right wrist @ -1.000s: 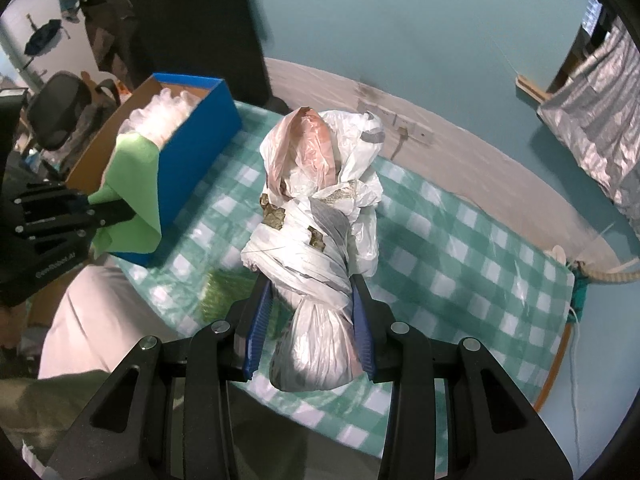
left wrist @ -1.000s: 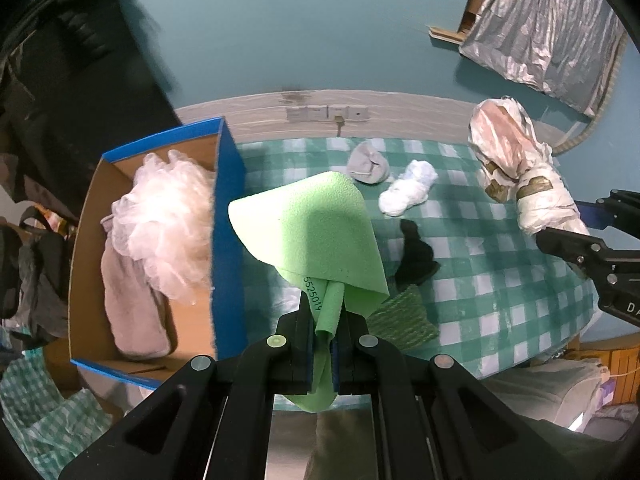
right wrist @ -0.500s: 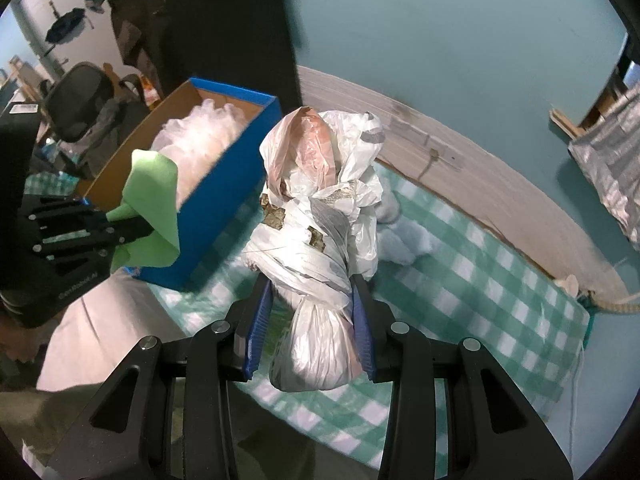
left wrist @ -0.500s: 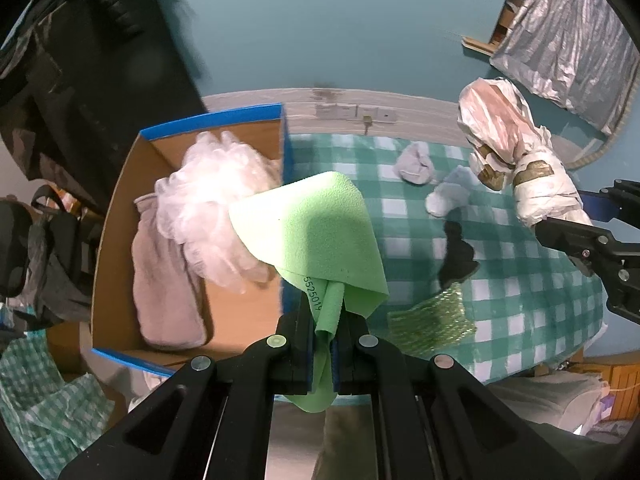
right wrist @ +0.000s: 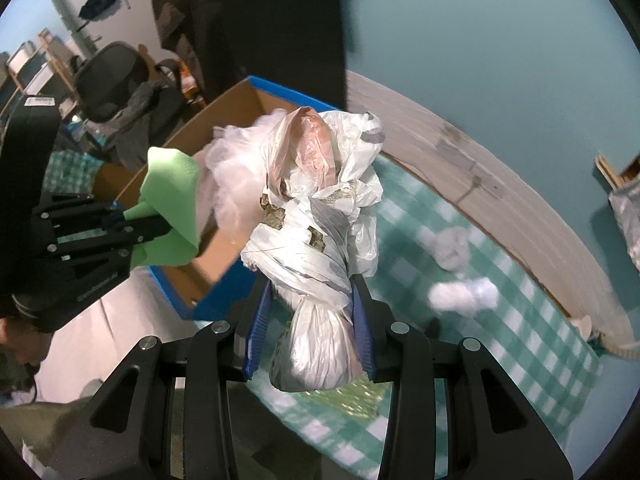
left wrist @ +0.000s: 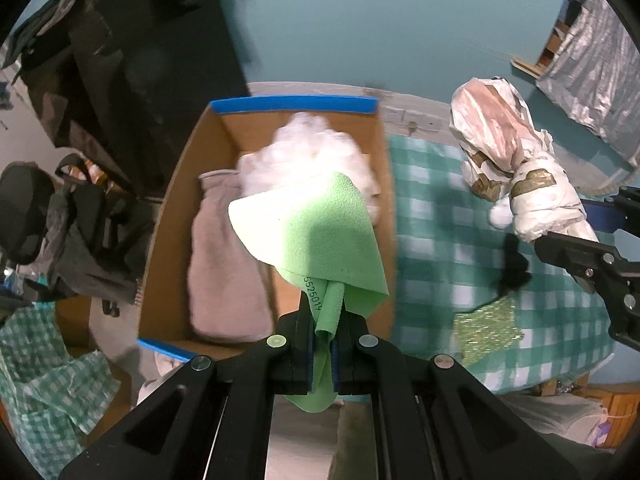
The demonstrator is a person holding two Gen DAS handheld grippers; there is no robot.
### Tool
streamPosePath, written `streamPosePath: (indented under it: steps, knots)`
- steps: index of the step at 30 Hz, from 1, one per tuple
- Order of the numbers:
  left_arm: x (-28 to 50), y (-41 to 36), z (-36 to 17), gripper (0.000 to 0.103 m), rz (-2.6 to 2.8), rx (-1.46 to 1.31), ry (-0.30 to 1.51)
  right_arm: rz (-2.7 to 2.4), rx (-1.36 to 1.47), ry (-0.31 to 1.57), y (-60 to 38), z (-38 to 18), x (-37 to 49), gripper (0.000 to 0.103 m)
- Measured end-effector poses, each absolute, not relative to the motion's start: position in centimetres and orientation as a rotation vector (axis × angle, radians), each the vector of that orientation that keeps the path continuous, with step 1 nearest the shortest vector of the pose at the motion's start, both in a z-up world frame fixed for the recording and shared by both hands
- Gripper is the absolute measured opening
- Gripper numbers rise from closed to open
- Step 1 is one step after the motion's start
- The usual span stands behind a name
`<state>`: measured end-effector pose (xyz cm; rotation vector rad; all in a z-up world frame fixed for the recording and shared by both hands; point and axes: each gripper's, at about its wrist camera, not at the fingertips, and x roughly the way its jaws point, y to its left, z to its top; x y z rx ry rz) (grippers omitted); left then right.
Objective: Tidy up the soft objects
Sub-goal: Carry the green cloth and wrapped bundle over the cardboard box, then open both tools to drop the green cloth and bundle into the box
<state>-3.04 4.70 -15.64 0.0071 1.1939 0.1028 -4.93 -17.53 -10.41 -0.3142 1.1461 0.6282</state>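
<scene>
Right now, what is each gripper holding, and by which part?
Left gripper: green cloth, pinched at its bunched lower end. Right gripper: taped plastic bundle, clamped near its bottom.

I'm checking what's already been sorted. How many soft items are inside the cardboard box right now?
2: a beige plush piece lying along the cardboard box floor, and a fluffy white puff at its far end. The held green cloth may hide more.

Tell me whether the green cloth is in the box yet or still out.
Out. The green cloth is pinched in the left gripper, held above the cardboard box, not resting inside with the fluffy bundle.
</scene>
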Motion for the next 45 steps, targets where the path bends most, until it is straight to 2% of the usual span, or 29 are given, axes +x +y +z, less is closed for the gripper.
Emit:
streamPosePath:
  steps: [15, 31, 33, 34, 35, 45]
  knots:
    - [-2.4, 11.6, -18.1, 0.006, 0.176, 0.012, 1.225, 0.725, -0.336, 1.193, -9.4, -13.3, -4.3, 0.038]
    - [-1.4, 14.3, -19.7, 0.008, 0.196, 0.012, 1.254, 0.755, -0.335, 1.310, -5.1, -17.4, -3.9, 0.040]
    - [-1.3, 14.5, -19.9, 0.018, 0.202, 0.017, 1.262, 0.749, -0.337, 1.316, -5.0, -17.6, -3.9, 0.047]
    - [-1.3, 14.6, -19.9, 0.021, 0.202, 0.018, 1.265, 0.749, -0.336, 1.322, -4.9, -17.6, -3.9, 0.060]
    - [-1.4, 14.6, -20.0, 0.029, 0.207, 0.022, 1.264, 0.748, -0.342, 1.325, -4.9, -17.6, -3.9, 0.068]
    - [-1.7, 14.1, -19.2, 0.030, 0.200, 0.009, 1.256, 0.719, -0.338, 1.295, -6.5, -16.5, -3.7, 0.070]
